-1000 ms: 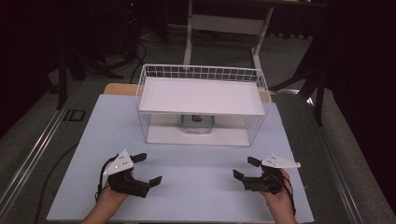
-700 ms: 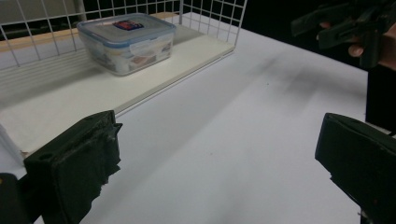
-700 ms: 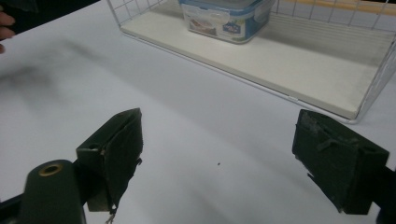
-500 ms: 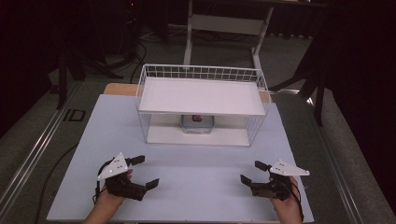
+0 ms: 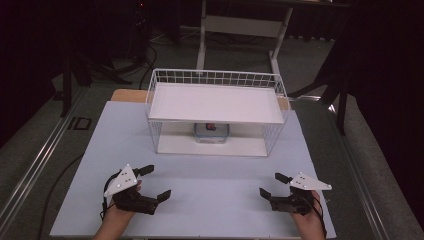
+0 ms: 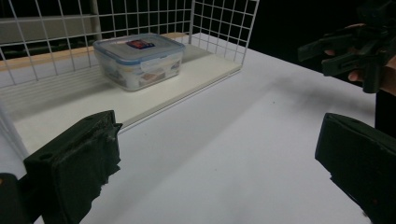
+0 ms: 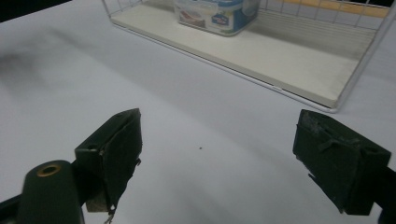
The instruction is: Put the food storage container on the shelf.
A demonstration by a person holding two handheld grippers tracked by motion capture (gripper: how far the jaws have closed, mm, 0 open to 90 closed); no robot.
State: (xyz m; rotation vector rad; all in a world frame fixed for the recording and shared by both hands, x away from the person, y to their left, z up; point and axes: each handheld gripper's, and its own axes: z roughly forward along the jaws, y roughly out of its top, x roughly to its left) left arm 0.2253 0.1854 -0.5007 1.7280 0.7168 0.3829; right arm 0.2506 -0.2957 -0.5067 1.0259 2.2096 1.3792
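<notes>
In the high view, the clip-lid container (image 5: 212,133) sits on the lower board of the wire rack (image 5: 216,78), near the table's far edge and roughly central. The left gripper (image 5: 151,181) and right gripper (image 5: 270,185) rest near the near corners of the table (image 5: 210,172), both with jaws spread and nothing held, forearms coming in low.

In the left gripper view, the container (image 6: 138,59) looks like rigid, smooth plastic, probably light; its walls could be slippery, so taking it across the two long sides below the lid rim seems safest.

In the right gripper view, the container (image 7: 215,14) stands at the board's back, well apart from the wide-open jaws.
</notes>
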